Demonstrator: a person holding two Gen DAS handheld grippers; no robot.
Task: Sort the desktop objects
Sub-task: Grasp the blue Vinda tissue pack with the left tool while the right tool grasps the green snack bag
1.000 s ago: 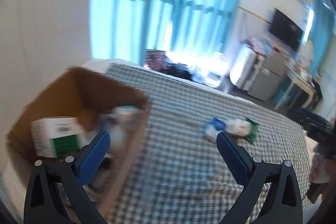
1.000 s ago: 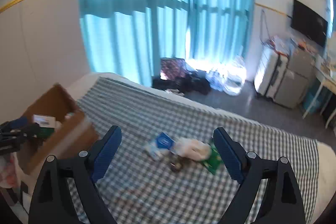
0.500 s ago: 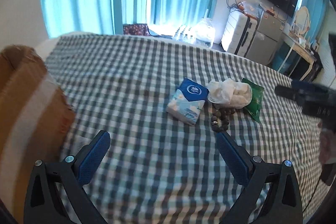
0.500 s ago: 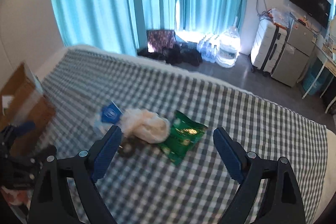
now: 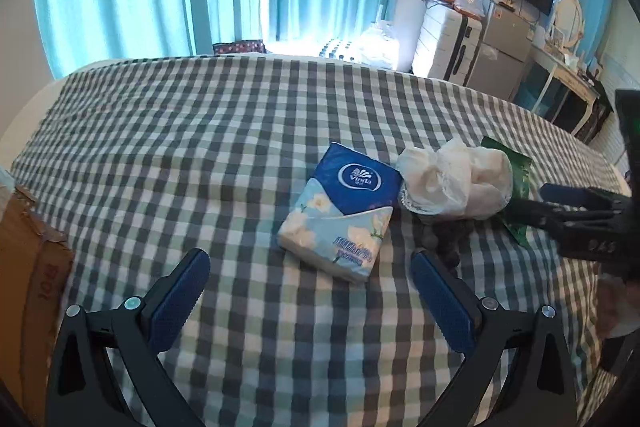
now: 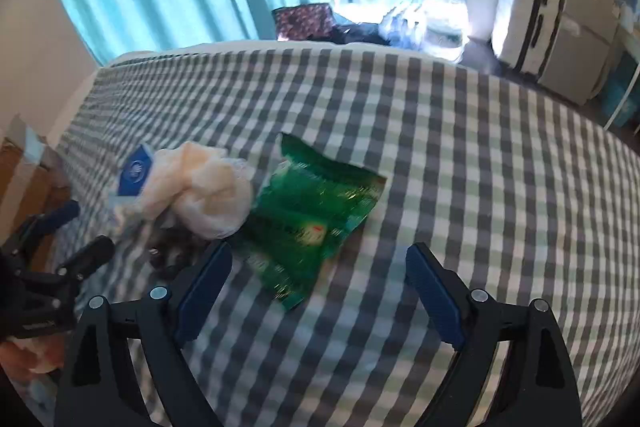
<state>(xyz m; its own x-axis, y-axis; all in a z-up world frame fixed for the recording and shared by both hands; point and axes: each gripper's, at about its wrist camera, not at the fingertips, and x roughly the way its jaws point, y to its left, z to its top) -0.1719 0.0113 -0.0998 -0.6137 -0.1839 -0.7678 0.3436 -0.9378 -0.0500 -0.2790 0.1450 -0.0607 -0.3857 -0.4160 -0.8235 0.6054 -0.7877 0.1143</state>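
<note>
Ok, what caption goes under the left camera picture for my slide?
Open left tongs hover over a blue tissue pack on the checked cloth, beside a white bag.

Left gripper (image 5: pixel 308 273) swung away from cardboard box (image 5: pixel 24 291) and closed in on tissue pack (image 5: pixel 340 213). Right gripper (image 6: pixel 318 269) dropped toward green snack bag (image 6: pixel 312 223), now between its spread fingers.

Tissue pack (image 5: pixel 340 211) left of plastic bag (image 5: pixel 456 179) — green packet (image 6: pixel 312 215) right, beads (image 5: pixel 444 235) in front.
</note>
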